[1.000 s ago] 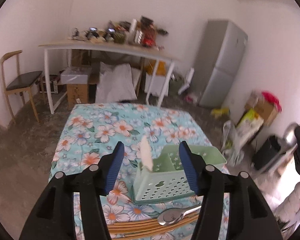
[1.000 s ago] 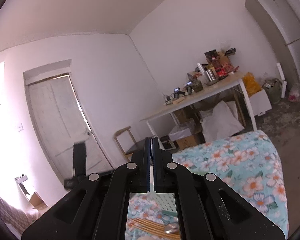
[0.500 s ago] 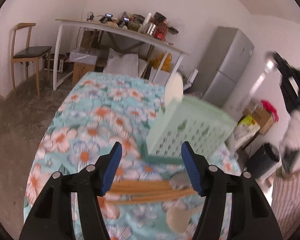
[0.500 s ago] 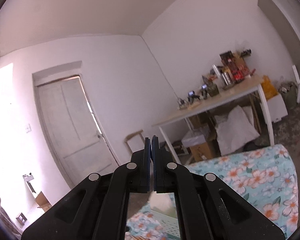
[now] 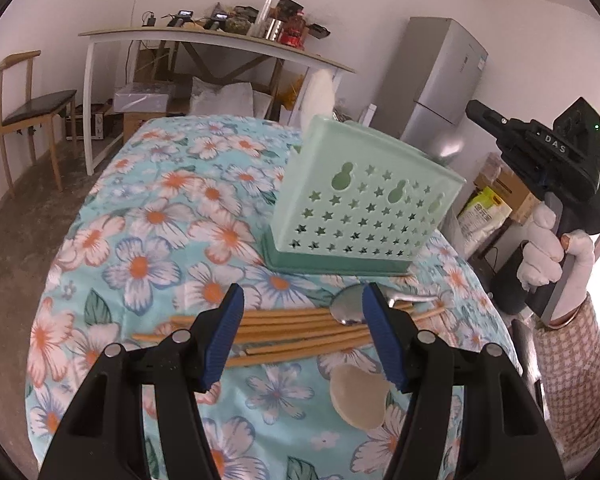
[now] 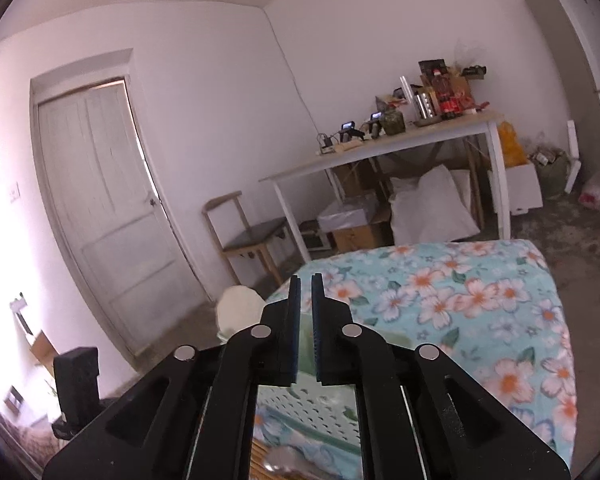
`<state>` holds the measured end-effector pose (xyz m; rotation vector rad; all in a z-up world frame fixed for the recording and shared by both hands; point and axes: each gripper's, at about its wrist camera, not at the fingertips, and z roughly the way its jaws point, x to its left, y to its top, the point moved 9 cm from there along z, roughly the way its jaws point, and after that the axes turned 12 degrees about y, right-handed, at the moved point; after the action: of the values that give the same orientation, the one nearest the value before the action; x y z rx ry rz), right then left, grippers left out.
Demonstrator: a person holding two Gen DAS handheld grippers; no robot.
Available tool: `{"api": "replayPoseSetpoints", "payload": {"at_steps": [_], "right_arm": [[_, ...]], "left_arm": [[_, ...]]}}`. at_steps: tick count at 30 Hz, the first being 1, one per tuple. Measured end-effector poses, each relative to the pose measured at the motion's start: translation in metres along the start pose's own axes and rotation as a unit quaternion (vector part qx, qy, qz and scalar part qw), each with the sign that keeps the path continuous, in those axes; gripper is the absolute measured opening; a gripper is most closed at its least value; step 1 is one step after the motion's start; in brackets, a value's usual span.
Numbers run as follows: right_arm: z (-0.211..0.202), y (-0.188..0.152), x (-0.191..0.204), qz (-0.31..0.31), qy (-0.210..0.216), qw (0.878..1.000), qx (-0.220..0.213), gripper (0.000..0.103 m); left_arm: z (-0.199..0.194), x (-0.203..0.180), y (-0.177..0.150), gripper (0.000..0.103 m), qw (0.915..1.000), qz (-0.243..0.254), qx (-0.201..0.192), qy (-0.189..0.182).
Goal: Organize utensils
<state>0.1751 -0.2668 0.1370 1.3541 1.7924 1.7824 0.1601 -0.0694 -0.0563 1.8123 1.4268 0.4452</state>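
Utensils laid out before a green holder on a flowered table

The table's floral cloth (image 5: 148, 216) carries a pale green utensil holder (image 5: 364, 204) with star-shaped holes, a white spoon (image 5: 320, 96) standing in its far left corner; in front of it lie wooden chopsticks (image 5: 296, 334), a metal spoon (image 5: 350, 306) resting across them, and a beige spoon (image 5: 358, 394) nearest the camera. The left gripper (image 5: 302, 338) hovers over the chopsticks with jaws spread, nothing between them. The right gripper (image 6: 304, 330), held in a white-gloved hand (image 5: 552, 252) above the holder's right side, has jaws just parting, a thin empty gap between them
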Motion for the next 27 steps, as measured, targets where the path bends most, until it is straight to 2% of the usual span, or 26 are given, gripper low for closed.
{"api": "replayPoseSetpoints", "payload": {"at_steps": [2, 10, 14, 20, 25, 27], "right_arm": [[-0.005, -0.001, 0.004, -0.007, -0.005, 1.000, -0.002, 0.020], [-0.037, -0.006, 0.015, 0.005, -0.009, 1.000, -0.019, 0.021], [-0.048, -0.025, 0.018, 0.016, -0.020, 1.000, -0.003, 0.029], [-0.059, -0.093, 0.012, 0.065, -0.051, 0.995, 0.049, 0.034], [-0.059, -0.159, 0.004, 0.128, -0.074, 0.984, 0.099, 0.036], [-0.056, -0.175, 0.003, 0.143, -0.078, 0.980, 0.114, 0.036]], "left_arm": [[0.001, -0.004, -0.004, 0.060, 1.0000, 0.005, 0.005, -0.002], [-0.002, -0.013, -0.016, 0.060, 0.9998, 0.014, 0.015, -0.005], [-0.004, -0.016, -0.024, 0.060, 0.9995, 0.026, 0.019, 0.000], [-0.003, -0.017, -0.037, 0.060, 0.9986, 0.038, 0.036, 0.010], [-0.001, -0.021, -0.042, 0.060, 0.9978, 0.042, 0.045, 0.021], [0.000, -0.024, -0.041, 0.060, 0.9978, 0.043, 0.043, 0.026]]}}
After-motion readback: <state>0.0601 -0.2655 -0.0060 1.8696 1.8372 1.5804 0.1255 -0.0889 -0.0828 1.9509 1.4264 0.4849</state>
